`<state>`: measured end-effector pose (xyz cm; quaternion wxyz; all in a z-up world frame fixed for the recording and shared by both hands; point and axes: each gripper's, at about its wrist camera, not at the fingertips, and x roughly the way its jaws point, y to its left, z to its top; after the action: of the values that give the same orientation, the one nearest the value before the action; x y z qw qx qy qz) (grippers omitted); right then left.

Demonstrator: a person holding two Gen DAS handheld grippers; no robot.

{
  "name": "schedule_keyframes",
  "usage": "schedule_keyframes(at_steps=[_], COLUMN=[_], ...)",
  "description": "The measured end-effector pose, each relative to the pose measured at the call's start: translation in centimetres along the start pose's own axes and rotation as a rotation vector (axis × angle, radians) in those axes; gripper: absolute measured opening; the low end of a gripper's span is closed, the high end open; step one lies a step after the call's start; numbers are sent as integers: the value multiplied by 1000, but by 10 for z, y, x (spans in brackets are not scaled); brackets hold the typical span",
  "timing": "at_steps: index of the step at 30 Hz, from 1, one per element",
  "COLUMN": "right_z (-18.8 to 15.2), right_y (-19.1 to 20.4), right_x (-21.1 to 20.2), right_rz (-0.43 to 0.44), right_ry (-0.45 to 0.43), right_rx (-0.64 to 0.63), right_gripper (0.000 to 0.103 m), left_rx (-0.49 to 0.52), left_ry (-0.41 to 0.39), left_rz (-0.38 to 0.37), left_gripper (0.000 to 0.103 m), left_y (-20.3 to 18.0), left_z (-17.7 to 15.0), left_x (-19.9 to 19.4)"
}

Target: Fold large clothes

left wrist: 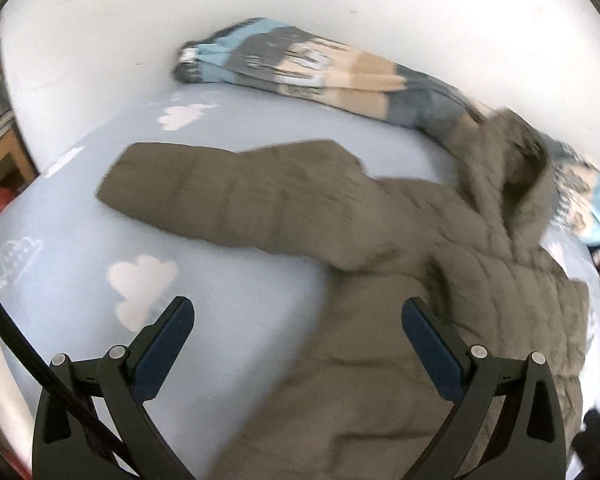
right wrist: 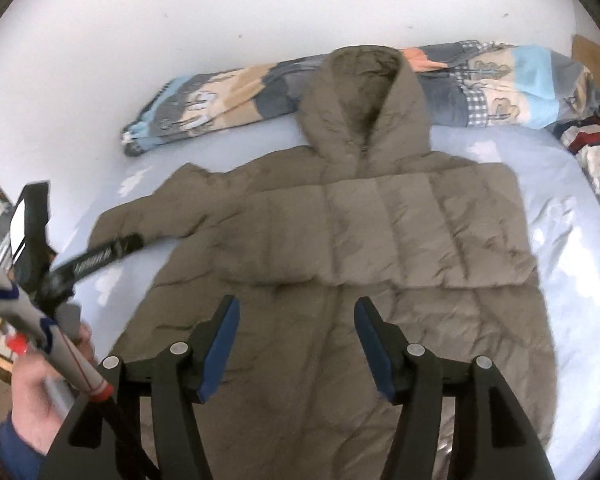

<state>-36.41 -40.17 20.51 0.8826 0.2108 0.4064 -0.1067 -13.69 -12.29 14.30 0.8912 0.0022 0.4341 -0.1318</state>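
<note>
Lying flat on the bed [right wrist: 572,208], the olive hooded puffer coat [right wrist: 340,240] has one sleeve folded across its chest. Left claw [left wrist: 298,334] and right claw [right wrist: 296,338] hover apart above it, empty.

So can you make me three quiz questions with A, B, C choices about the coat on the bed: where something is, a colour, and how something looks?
1. Where does the coat's hood point?
A. At the rolled blanket by the wall
B. At the camera
C. Off the bed

2. What colour is the coat?
A. Red
B. Olive brown
C. Yellow

3. How is the right gripper?
A. Shut on a sleeve
B. Shut on the hood
C. Open, holding nothing

Answers:
1 A, the hood lies against the blanket.
2 B, all its quilted panels are olive brown.
3 C, its fingers stand apart above the coat.
</note>
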Motion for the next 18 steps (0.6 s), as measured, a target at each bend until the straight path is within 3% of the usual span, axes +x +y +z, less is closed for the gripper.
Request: schedule_keyframes(at_steps=[4, 7, 10, 15, 18], right_z=[-8, -7, -2, 2, 1], right_y=[11, 0, -12, -27, -33], right_x=[20, 30, 36, 46, 52], right_rz=[-34, -30, -27, -31, -25], right_ry=[20, 43, 48, 72, 90], right_rx=[-94, -74, -53, -25, -13], right_gripper=[65, 65, 65, 65, 65], left_rx=[-84, -143, -199, -331, -446], left_ry=[18, 31, 59, 107, 91], left_rz=[22, 62, 56, -20, -112], left_gripper=[103, 103, 103, 103, 103], left_y=[49, 90, 124, 179, 210], left_z=[17, 29, 37, 52, 56], left_x=[16, 33, 51, 82, 92])
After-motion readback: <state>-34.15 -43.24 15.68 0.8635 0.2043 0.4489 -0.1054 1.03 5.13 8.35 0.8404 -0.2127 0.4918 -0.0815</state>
